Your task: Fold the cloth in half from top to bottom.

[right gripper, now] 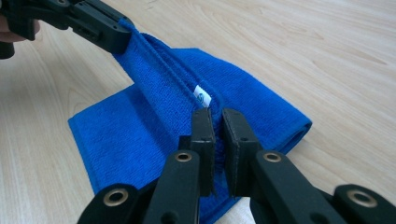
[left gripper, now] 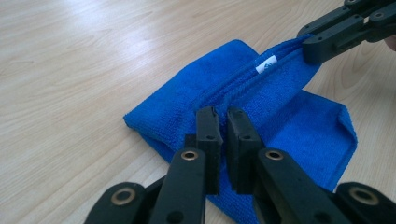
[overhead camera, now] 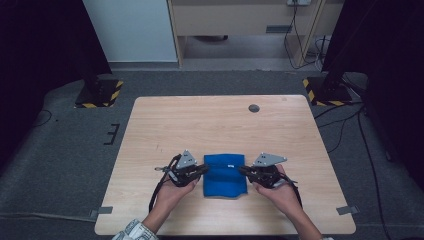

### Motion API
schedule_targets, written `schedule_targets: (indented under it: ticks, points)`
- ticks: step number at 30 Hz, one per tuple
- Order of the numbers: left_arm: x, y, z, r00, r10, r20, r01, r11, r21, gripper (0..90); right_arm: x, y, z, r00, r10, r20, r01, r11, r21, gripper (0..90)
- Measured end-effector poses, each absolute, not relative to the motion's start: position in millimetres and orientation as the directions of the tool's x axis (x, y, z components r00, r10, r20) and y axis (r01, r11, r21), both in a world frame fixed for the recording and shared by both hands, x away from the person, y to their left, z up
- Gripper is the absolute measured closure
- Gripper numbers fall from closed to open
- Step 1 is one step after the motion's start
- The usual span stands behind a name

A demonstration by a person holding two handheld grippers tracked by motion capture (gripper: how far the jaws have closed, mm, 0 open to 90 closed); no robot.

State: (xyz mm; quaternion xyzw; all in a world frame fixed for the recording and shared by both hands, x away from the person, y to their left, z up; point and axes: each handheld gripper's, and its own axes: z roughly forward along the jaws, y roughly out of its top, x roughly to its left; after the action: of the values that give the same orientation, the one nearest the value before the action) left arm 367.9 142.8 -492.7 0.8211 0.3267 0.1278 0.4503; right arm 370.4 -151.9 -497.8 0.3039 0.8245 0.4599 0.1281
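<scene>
Both my grippers are on the blue microfibre cloth [overhead camera: 225, 174], which lies folded on the near middle of the wooden table [overhead camera: 210, 120]. My left gripper [overhead camera: 204, 169] is clenched on the cloth's left edge, a fold of hem pinched between its jaws. My right gripper [overhead camera: 243, 170] is clamped on the opposite edge, just beside the small white label [right gripper: 201, 96]. The hemmed ridge [left gripper: 243, 81] runs taut and raised between the two grips, while the lower layer lies flat on the wood.
</scene>
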Motion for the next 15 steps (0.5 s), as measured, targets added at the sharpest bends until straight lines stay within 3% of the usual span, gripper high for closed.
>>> schedule_targets:
  ticks: [15]
  points:
    - [355,148,-499,0.734,0.671,-0.106,0.457,-0.372,0.808,66.2,359,-153,-507,-0.794,0.604,0.062,0.385,0.422,0.821,82.8]
